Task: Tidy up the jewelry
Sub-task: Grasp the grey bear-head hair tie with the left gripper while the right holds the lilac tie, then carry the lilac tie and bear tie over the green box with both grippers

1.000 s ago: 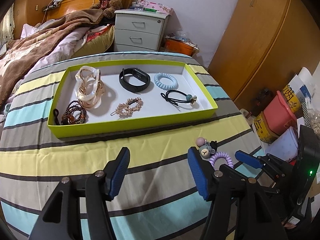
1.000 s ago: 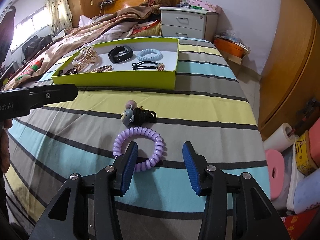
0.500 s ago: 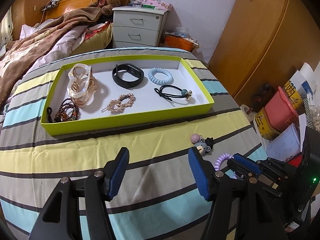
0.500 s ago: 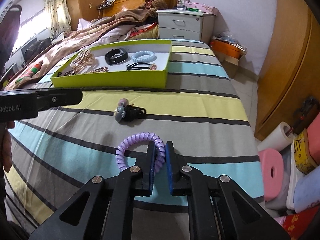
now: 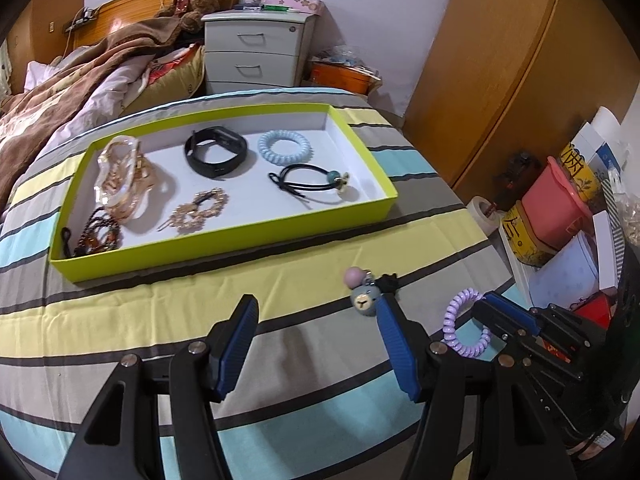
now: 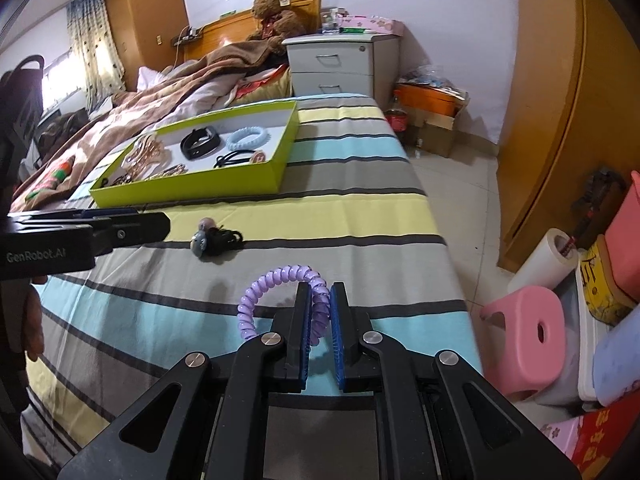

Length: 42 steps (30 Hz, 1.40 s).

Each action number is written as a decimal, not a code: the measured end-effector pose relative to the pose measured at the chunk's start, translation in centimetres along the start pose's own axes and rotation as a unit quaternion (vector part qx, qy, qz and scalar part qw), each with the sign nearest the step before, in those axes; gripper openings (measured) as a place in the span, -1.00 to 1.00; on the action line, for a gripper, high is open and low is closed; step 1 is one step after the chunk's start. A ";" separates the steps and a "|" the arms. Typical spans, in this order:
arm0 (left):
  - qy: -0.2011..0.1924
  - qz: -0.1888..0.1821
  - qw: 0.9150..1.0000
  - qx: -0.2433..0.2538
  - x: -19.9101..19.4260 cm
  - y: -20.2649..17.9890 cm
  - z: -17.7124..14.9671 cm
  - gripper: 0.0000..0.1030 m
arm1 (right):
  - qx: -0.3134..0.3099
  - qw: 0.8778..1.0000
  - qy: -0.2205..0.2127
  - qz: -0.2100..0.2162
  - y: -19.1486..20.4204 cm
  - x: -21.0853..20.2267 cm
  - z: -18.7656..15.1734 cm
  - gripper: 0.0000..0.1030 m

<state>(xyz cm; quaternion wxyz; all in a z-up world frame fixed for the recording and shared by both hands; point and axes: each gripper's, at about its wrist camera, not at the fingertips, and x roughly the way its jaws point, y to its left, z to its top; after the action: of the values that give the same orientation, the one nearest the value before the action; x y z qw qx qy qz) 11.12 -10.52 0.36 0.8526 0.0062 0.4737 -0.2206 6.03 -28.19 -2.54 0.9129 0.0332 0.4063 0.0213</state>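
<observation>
My right gripper is shut on a purple spiral hair tie and holds it lifted above the striped bed cover; it also shows in the left wrist view. My left gripper is open and empty over the bed. A bear-charm hair tie lies on the cover by its right finger, also seen in the right wrist view. The green tray beyond holds a black band, a blue spiral tie, a black tie with charm, gold clips and beads.
The bed's right edge drops to the floor, where a pink stool, boxes and tins stand. A grey nightstand and rumpled brown blanket lie behind the tray. Wooden wardrobe at right.
My right gripper closed on the purple spiral hair tie and lifted it off the cover. The left gripper stayed open and shifted slightly.
</observation>
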 end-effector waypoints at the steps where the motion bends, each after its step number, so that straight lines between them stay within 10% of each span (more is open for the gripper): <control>1: 0.000 -0.003 1.000 0.003 0.1 -0.2 0.0 0.23 | 0.003 1.000 -0.002 -0.001 -0.2 -0.2 0.0 -0.81; 25: 0.017 0.043 0.995 0.086 4.3 -5.1 0.2 0.23 | 0.030 0.999 -0.014 0.001 -1.9 -1.2 -0.3 -0.81; 32: 0.006 0.053 0.995 0.085 4.1 -4.8 0.3 -0.28 | 0.029 0.999 -0.014 0.000 -1.9 -1.2 -0.4 -0.81; 42: 0.003 0.043 0.996 0.081 3.9 -4.3 0.2 -0.36 | 0.028 1.000 -0.011 -0.004 -1.5 -1.2 -0.3 -0.81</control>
<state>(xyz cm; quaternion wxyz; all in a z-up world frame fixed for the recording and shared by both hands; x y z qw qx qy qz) 11.41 -15.87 -1.84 0.8566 0.0959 0.4561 -0.2214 5.05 -29.80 -1.99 0.9163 0.0571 0.3964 0.0062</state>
